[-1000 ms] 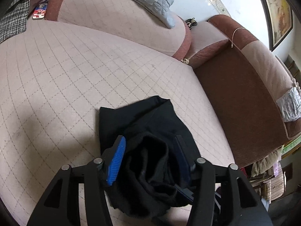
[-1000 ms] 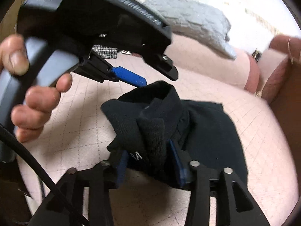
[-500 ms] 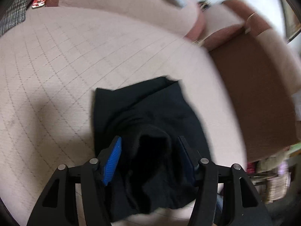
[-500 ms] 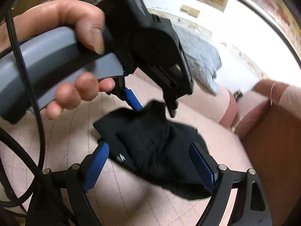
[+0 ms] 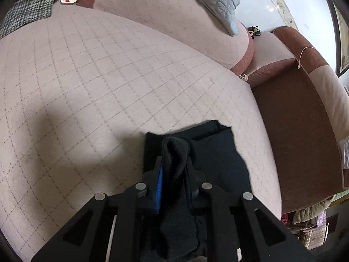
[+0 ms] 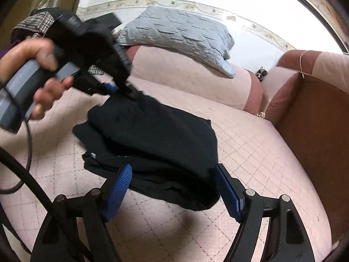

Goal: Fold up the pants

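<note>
Pants (image 6: 157, 144) lie bundled, mostly folded, on the pink quilted sofa seat (image 5: 109, 83), their length running away from the right gripper (image 6: 174, 187) toward the left gripper (image 5: 174, 170). The left one pinches a ribbed edge tight between its fingers and lifts it; the right one stands wide, its fingers flanking the near end without gripping. Behind are a grey pillow (image 6: 181, 35), a brown armrest (image 5: 294, 118) and a white wall.
</note>
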Demonstrator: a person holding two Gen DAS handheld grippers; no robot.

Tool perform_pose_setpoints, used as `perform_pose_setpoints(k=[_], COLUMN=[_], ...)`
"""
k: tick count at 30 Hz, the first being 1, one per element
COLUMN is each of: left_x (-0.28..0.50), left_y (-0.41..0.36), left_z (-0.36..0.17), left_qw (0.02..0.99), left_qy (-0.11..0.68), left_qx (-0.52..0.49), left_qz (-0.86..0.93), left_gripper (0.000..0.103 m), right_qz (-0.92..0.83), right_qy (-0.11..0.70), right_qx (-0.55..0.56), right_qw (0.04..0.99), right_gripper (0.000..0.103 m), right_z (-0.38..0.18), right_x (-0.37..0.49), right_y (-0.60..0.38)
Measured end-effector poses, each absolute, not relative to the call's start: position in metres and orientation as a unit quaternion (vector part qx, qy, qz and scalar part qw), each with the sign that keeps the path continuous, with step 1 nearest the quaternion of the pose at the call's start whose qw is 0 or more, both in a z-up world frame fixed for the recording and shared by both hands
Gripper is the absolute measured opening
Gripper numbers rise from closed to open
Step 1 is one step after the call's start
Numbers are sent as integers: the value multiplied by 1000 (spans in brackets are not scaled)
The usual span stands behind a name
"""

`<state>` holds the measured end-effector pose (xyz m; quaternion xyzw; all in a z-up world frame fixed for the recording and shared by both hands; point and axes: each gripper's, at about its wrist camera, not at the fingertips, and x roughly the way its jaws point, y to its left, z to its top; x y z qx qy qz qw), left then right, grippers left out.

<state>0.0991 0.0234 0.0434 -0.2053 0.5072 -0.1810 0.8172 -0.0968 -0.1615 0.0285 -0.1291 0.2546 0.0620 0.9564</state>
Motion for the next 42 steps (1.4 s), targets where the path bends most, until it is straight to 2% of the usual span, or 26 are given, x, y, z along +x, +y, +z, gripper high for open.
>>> perform_pose_setpoints(k=[8,10,12,13,17,23,29,30,32,34,36,38,42], left_x=[90,87,83,79,63,65,73,72,67,61,57,57,60], left_y=[68,80,91,96,110,87,31,25,22,21,18,18,34], left_z=[16,9,4,6,29,73,55,46,32,28,28,27,29], left_qw=[803,792,779,778,794,816,815,812,813,823,830,829,823], left_qy=[492,489,490,488,469,437,471,481,491,481,477,477,482], left_qx=[-290,-319,-342,-345,-330,-307,-246,-238,-223,-211,-191,-186,-210], left_qz=[-171,-177,-190,-194,-203,-220,-233,-229,-218,-217,-219,-226,-214], left_gripper=[17,22,33,33,33,42,44,44,44,44,44,44,44], right_qz=[48,45,43,41,31,34,63,80,108,134,147,141,129], right_qy=[273,275,276,276,265,247,223,238,273,329,369,369,358], right_qx=[-94,-91,-88,-86,-73,-20,51,55,68,87,107,99,38], right_qw=[956,956,956,956,961,968,971,966,953,931,912,913,924], right_gripper=[81,82,82,82,82,82,82,80,66,45,45,42,44], right_z=[30,30,30,30,40,76,114,112,99,73,51,41,46], right_x=[-86,-84,-86,-85,-89,-76,-62,-56,-46,-34,-29,-34,-45], right_y=[-179,-182,-182,-184,-193,-209,-219,-217,-217,-218,-221,-221,-210])
